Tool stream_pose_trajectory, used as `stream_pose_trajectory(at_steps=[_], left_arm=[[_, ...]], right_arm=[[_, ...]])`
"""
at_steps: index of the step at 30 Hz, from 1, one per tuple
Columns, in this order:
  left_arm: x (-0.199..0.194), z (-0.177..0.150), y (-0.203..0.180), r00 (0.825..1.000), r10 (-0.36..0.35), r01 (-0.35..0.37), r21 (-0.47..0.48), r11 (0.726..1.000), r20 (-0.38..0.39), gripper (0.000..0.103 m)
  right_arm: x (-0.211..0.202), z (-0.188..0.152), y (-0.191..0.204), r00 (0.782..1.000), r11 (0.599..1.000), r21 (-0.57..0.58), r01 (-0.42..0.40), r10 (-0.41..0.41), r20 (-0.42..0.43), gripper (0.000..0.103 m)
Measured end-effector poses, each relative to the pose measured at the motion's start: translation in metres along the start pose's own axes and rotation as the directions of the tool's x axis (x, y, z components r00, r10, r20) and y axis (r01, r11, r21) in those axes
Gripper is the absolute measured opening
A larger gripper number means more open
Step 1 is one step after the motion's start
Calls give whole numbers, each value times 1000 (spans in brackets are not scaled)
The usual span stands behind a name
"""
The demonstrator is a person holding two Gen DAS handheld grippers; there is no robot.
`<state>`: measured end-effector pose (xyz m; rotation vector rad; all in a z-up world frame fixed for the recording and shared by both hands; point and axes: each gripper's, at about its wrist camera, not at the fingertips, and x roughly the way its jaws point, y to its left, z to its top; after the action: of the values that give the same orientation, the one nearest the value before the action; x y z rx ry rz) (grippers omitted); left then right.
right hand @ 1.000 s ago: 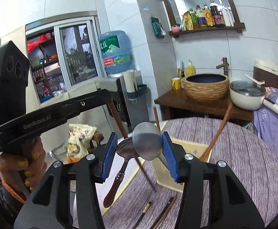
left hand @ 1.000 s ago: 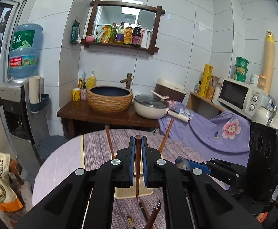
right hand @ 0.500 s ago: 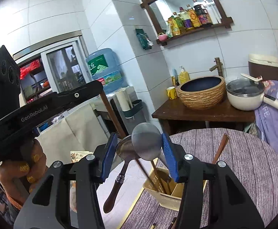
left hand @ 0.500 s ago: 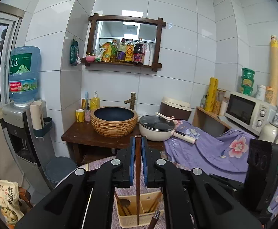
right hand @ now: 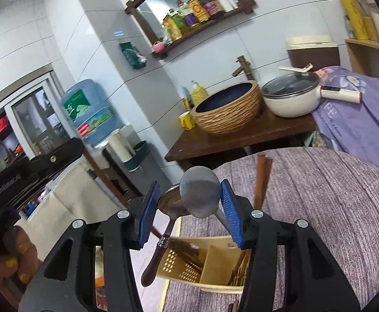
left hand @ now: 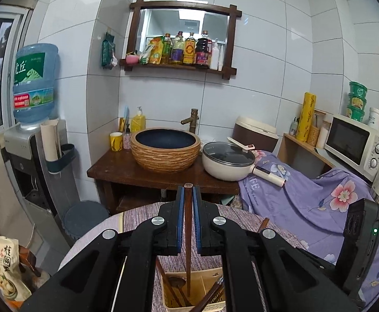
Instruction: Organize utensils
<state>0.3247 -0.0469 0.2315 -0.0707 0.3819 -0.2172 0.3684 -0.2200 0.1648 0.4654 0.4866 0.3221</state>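
Both hands have swung in over the utensil holder since a second ago; it was a small box mid-frame on the purple-clothed surface, now it sits right under both tongs at the bottom of each view. Left tongs are clamped tight on a single brown chopstick, held upright, its lower tip now hanging inside the holder's mouth among a wooden spoon and other chopsticks. Right tongs stand half spread, gripping two spoons at the bowls: a grey metal spoon and a dark spoon whose handle dangles just outside the holder's perforated wall. The right view has rolled clockwise. Two chopsticks already lean out of the far compartment. Reads as drop-in stage: chopstick nearly lined up, spoons need shifting over a compartment first.
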Motion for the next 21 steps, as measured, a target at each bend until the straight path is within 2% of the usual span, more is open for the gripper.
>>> stream_pose_trajectory(at_steps=[1,2,3,4,7,10,15,17,18,19,21], left_arm=[[2,-1,1,1000,1,-1,-2,1000,0,7],[4,-3,2,1000,2,-2,-2,1000,0,7],[6,-4,3,1000,6,-6,1,1000,1,7],[7,-4,4,1000,10,-10,1,1000,2,7],[13,-6,5,1000,6,-6,-5,1000,1,7],[17,-11,3,1000,2,-2,6,1000,-6,7],[25,-26,5,999,-13,13,10,1000,-42,7],[27,-32,6,999,-14,15,14,1000,-53,7],[27,-34,7,998,-21,22,15,1000,-59,7],[28,-36,7,998,-27,28,15,999,-64,7],[27,-40,7,997,-25,27,21,999,-67,9]], right_arm=[[1,0,-2,1000,1000,6,11,-11,9,45],[2,1,-4,1000,1000,14,24,-24,17,33],[3,2,-6,999,999,18,35,-35,23,31],[4,4,-7,998,999,20,47,-47,29,21],[13,-1,2,997,995,-54,80,-80,-1,21],[12,-10,9,996,990,-107,89,-87,23,21],[21,-24,10,996,984,-159,77,-83,-32,22],[21,-28,10,995,979,-182,89,-96,-31,31],[19,-30,9,995,977,-191,94,-100,-23,41],[16,-32,8,995,976,-195,94,-99,-14,45],[10,-34,8,996,975,-205,86,-89,-6,45]])
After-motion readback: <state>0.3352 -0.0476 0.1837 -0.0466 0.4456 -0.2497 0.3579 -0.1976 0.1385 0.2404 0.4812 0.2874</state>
